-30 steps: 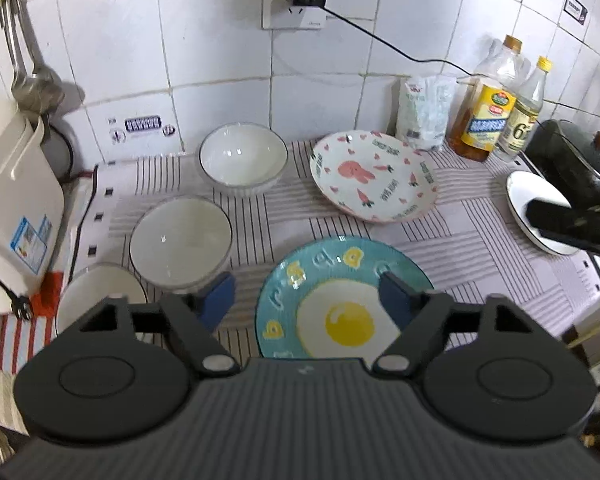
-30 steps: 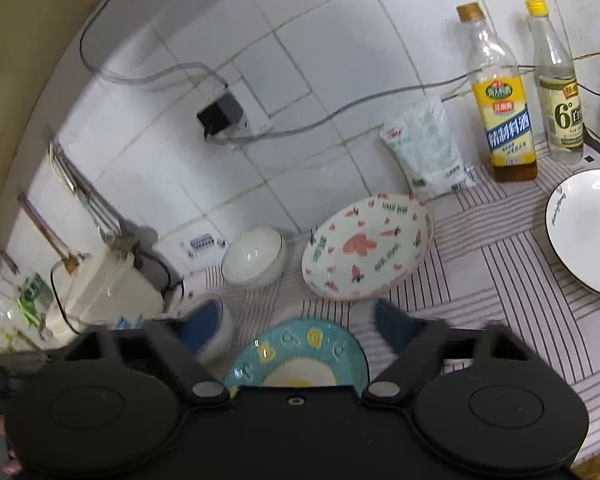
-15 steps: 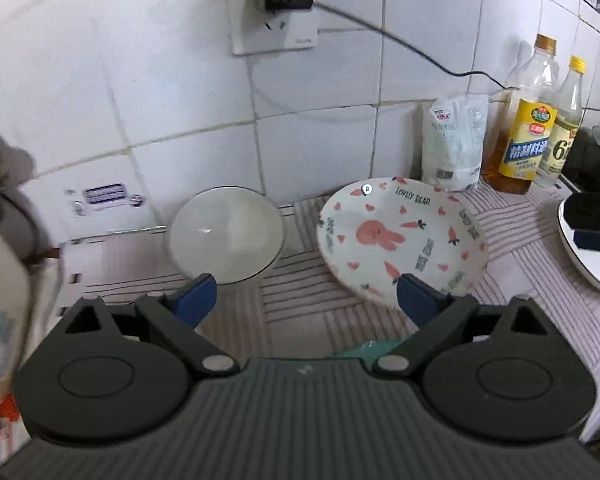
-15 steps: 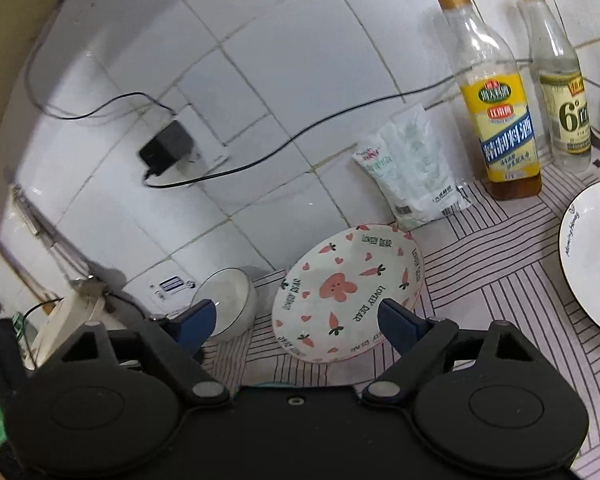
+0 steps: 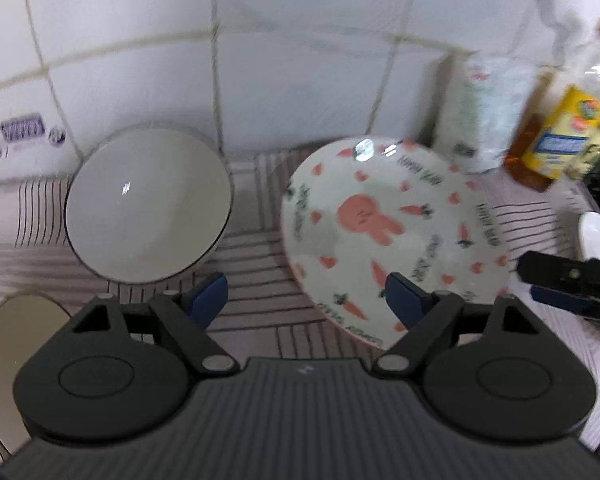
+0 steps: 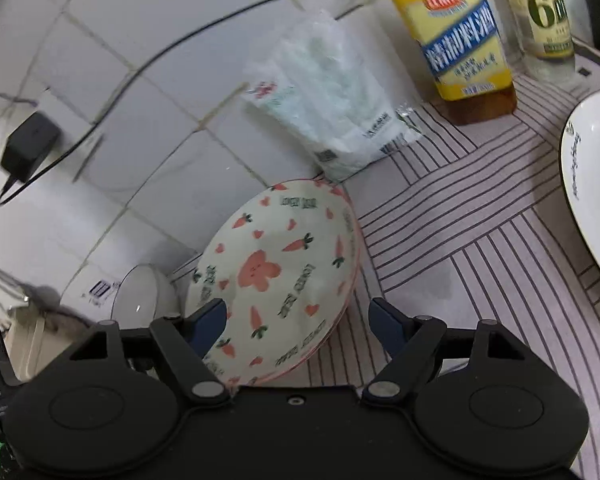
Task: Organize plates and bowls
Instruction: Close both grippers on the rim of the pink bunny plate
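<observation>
Reading the left wrist view from its left edge, a pale bowl (image 5: 16, 356) peeks in at eight o'clock, half hidden behind the gripper body. Above it, at ten o'clock, a white bowl (image 5: 148, 204) with a thin dark rim sits on the striped cloth (image 5: 260, 316) against the tiled wall (image 5: 300, 60). The left gripper (image 5: 306, 294) has blue-padded jaws that are closing with nothing between them, only bare cloth; its right pad lies over the near rim of the rabbit plate (image 5: 392, 236). That plate, at one o'clock, is glazed ceramic printed with carrots, hearts and a pink rabbit, shallow with a raised sloping rim. At three o'clock the right gripper's black finger reaches in beside a plain white plate (image 5: 598, 236).

In the right wrist view, the right gripper (image 6: 296, 322) is also spread and closing, straddling the rabbit plate's (image 6: 276, 276) near edge without pinching it. A plastic bag (image 6: 328, 112) leans at twelve o'clock, two bottles (image 6: 452, 32) at one, the white plate (image 6: 592, 184) at three.

The plate is likely stiff, fairly heavy, slick and chip-prone. The rim is the sensible hold, pads squarely over the lip, lifted level.
</observation>
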`<action>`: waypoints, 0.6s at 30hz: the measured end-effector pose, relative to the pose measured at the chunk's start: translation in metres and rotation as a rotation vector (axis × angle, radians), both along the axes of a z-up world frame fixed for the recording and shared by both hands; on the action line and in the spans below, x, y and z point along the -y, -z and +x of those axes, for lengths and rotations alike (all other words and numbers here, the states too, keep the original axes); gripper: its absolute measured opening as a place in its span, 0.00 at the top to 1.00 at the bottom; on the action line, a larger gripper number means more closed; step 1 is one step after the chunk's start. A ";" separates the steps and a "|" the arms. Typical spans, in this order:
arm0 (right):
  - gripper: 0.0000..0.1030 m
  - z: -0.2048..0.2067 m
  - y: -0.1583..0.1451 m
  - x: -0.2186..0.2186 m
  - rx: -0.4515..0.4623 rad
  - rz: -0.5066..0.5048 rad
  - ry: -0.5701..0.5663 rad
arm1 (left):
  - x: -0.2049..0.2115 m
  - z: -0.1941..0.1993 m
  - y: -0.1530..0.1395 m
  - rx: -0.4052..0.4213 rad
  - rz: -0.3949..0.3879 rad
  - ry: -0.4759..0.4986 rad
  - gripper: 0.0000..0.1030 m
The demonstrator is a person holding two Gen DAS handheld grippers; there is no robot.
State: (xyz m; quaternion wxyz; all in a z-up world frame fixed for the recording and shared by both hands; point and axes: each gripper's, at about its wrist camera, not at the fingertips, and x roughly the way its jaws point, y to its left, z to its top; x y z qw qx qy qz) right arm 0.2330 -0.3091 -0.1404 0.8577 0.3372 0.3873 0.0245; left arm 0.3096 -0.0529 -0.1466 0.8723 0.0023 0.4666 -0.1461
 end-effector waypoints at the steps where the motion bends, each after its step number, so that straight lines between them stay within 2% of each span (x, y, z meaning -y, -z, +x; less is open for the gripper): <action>1: 0.20 0.002 0.004 0.001 -0.003 0.012 0.006 | -0.001 0.004 0.003 -0.024 -0.009 -0.020 0.19; 4: 0.34 0.009 0.018 0.002 -0.036 0.025 0.020 | -0.001 0.010 0.012 -0.055 -0.020 -0.043 0.27; 6: 0.50 0.011 0.028 0.002 -0.055 0.027 0.027 | 0.001 0.011 0.017 -0.073 0.002 -0.047 0.52; 7: 0.53 0.012 0.031 0.001 -0.059 0.036 0.022 | 0.001 0.013 0.020 -0.091 0.000 -0.044 0.55; 9: 0.67 0.013 0.039 -0.001 -0.053 0.056 -0.001 | -0.001 0.014 0.019 -0.100 -0.036 -0.020 0.67; 10: 0.78 0.012 0.041 -0.002 -0.054 0.048 0.002 | -0.001 0.014 0.019 -0.096 -0.035 -0.014 0.68; 12: 0.83 0.009 0.045 -0.004 -0.032 0.057 0.014 | -0.002 0.015 0.019 -0.089 -0.037 -0.008 0.70; 18: 0.88 0.013 0.050 -0.006 -0.041 0.067 0.078 | -0.005 0.026 0.028 -0.122 -0.109 -0.052 0.72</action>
